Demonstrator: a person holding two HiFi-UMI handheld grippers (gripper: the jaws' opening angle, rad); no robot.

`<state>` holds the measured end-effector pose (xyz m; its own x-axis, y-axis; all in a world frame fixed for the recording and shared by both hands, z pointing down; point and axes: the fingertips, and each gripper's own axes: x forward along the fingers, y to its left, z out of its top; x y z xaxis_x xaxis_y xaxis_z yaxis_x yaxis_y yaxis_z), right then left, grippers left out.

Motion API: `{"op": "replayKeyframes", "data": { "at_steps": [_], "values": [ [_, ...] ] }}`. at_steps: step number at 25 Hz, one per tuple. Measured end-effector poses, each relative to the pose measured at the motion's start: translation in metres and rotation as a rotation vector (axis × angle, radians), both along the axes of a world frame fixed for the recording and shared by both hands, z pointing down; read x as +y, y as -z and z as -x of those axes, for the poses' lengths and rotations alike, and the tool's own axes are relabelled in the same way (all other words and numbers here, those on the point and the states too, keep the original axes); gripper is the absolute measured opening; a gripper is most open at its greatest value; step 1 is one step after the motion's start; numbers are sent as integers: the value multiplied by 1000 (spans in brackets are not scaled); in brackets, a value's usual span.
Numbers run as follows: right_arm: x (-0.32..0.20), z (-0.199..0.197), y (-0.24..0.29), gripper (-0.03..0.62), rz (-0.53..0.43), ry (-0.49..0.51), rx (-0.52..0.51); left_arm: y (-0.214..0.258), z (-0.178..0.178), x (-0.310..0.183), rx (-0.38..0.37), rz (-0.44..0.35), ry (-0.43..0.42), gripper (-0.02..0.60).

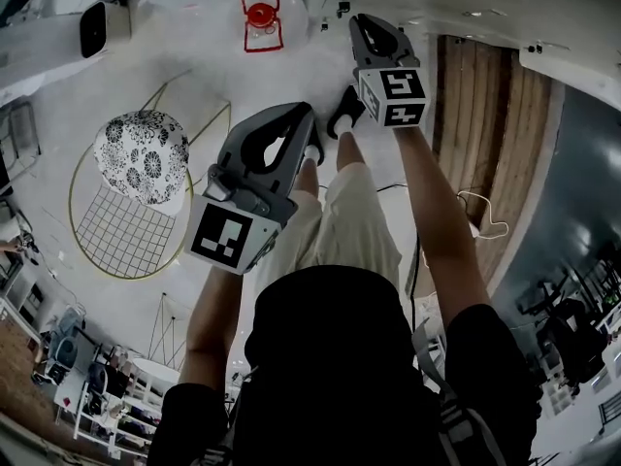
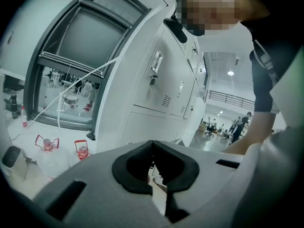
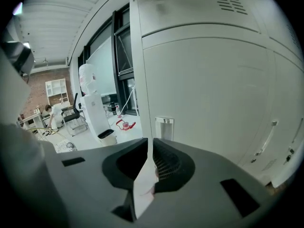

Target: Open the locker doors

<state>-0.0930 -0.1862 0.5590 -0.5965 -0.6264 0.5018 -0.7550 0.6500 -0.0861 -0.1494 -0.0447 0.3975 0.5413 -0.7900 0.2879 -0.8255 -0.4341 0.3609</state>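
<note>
In the right gripper view a white locker door (image 3: 204,89) fills the picture, and its thin front edge (image 3: 142,103) runs down between the jaws of my right gripper (image 3: 148,148). The jaws close on that edge from both sides. A recessed handle (image 3: 164,127) sits just right of the edge. The left gripper view shows my left gripper (image 2: 153,144) shut and empty, off to the side of a row of white lockers (image 2: 164,84) with a latch handle (image 2: 156,61). In the head view the right gripper (image 1: 362,22) is raised ahead of the left gripper (image 1: 307,129).
A wire chair with a patterned cushion (image 1: 146,153) stands at the left. Red wire-framed holders (image 1: 260,13) sit on the floor under a large window (image 2: 85,37). A white floor appliance (image 3: 97,113) stands left of the lockers. People work at desks in the far background.
</note>
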Motion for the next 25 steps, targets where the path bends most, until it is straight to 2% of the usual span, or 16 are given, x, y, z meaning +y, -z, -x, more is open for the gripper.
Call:
{"op": "replayKeyframes", "data": {
  "at_steps": [15,25],
  "values": [
    [-36,22,-34,149,12,-39,26,-20,8,8,-26,36,7,18],
    [-47,32,-36,167,-6,-74,29,-23,13,13,-30,39,9,18]
  ]
}}
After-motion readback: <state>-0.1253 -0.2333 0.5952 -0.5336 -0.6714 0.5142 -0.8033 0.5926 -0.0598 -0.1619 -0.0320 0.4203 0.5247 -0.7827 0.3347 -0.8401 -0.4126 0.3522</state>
